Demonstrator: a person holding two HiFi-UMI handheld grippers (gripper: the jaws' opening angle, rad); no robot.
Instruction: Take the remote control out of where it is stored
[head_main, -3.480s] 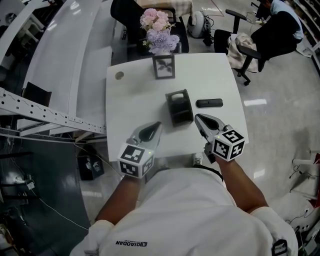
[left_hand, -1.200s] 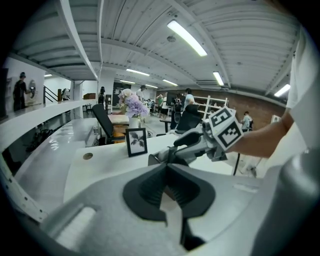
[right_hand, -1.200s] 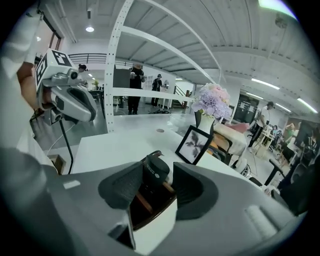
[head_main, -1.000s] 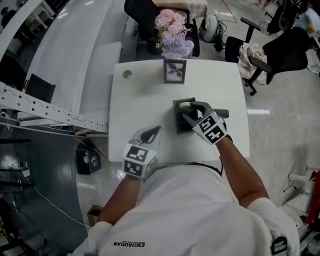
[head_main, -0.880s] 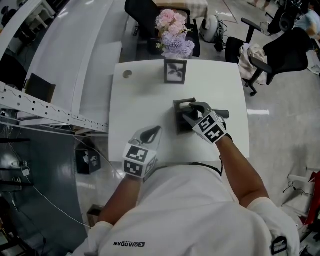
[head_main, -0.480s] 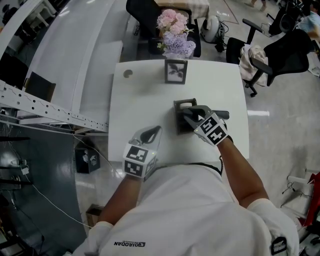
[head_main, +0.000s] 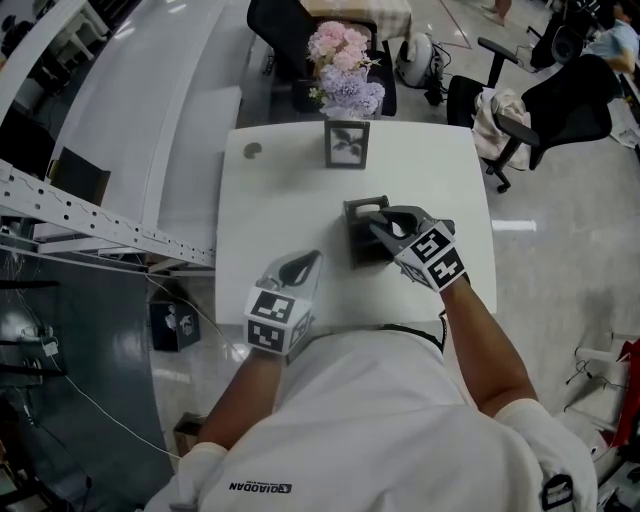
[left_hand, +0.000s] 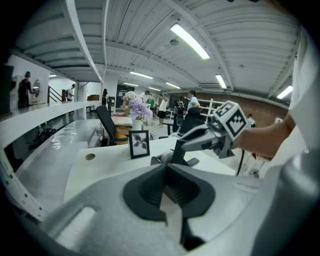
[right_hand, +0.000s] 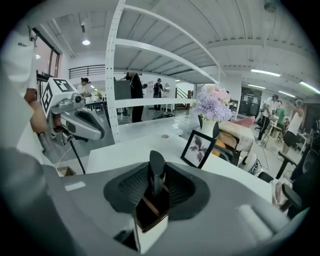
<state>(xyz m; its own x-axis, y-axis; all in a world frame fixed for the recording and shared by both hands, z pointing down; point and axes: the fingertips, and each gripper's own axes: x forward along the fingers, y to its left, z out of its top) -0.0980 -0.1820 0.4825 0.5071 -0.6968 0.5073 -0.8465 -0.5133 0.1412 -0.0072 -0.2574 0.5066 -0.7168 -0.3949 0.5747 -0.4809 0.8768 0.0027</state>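
Right gripper (head_main: 385, 222) – jaws have just been closing, now clamped on the slim black remote control (right_hand: 156, 172), which stands upright between the pads. Remote's lower end looks to be still inside the dark grey box-shaped holder (head_main: 357, 245) near the middle of the white square table (head_main: 270, 200). Left gripper (head_main: 300, 265) hangs over the near table edge, jaws together, nothing in them.

Progress, as judged: reach and grasp done – extraction barely begun. Left to do: lift the remote straight up until it clears the holder's rim.
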